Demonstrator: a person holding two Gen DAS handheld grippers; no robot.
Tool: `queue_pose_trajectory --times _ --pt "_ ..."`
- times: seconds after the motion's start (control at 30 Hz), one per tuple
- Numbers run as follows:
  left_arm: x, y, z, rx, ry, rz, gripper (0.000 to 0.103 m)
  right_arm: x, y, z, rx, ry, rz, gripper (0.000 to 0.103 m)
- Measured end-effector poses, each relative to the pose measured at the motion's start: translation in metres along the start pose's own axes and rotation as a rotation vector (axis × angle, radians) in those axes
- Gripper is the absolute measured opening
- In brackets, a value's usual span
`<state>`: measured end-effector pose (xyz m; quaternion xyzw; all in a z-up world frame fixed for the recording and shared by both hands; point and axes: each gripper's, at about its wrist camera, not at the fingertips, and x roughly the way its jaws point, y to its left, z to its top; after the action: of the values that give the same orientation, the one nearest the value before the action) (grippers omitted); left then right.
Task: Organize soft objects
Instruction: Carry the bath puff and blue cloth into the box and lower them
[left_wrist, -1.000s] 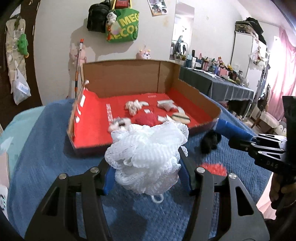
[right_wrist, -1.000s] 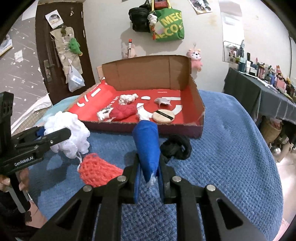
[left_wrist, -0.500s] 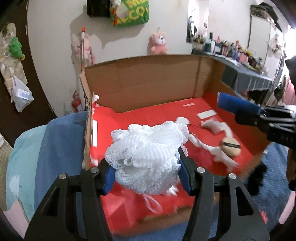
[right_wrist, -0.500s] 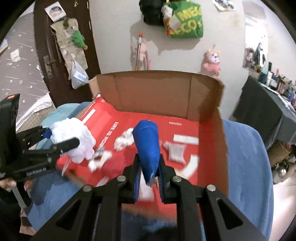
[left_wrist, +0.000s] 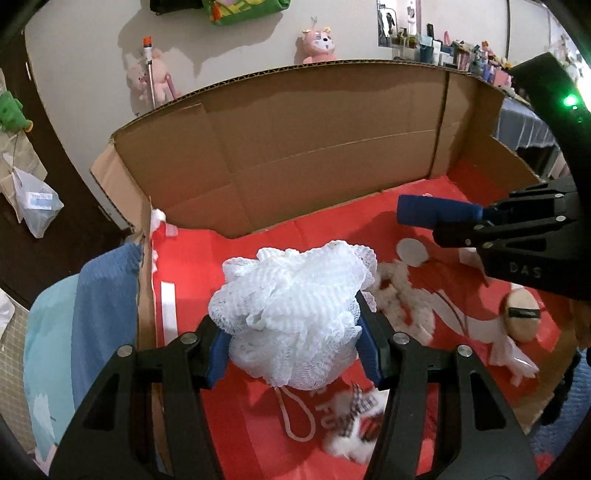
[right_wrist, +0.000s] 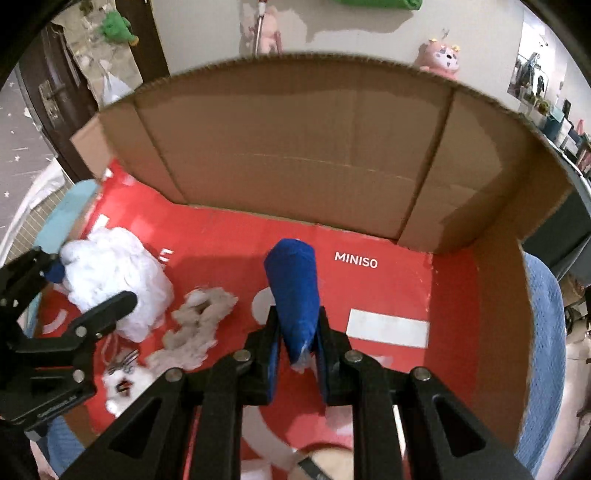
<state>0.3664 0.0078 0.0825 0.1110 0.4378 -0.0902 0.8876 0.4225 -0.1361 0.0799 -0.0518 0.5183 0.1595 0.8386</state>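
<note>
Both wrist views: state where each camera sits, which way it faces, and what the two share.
Left wrist: sits on the left gripper, faces forward and down into the cardboard box; its own fingers clamp the white bath pouf, and the right gripper enters at right.
Right wrist: sits on the right gripper, faces the box's back wall; its own fingers pinch the blue cloth roll, and the left gripper shows at left.
Shared: the box's red floor, pouf, blue roll, fluffy white toy.
</note>
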Motion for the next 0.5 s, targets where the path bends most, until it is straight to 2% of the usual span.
queue_pose_trajectory --times 0.17,0.5 --pt "0.008 0.0 0.005 -0.001 0.01 0.014 0.056 0.018 -0.006 0.006 0.015 0.045 -0.012 0.018" --pt "0.009 -0.006 0.006 0.052 -0.013 0.029 0.062 0.028 -0.013 0.008 0.026 0.067 -0.008 0.024"
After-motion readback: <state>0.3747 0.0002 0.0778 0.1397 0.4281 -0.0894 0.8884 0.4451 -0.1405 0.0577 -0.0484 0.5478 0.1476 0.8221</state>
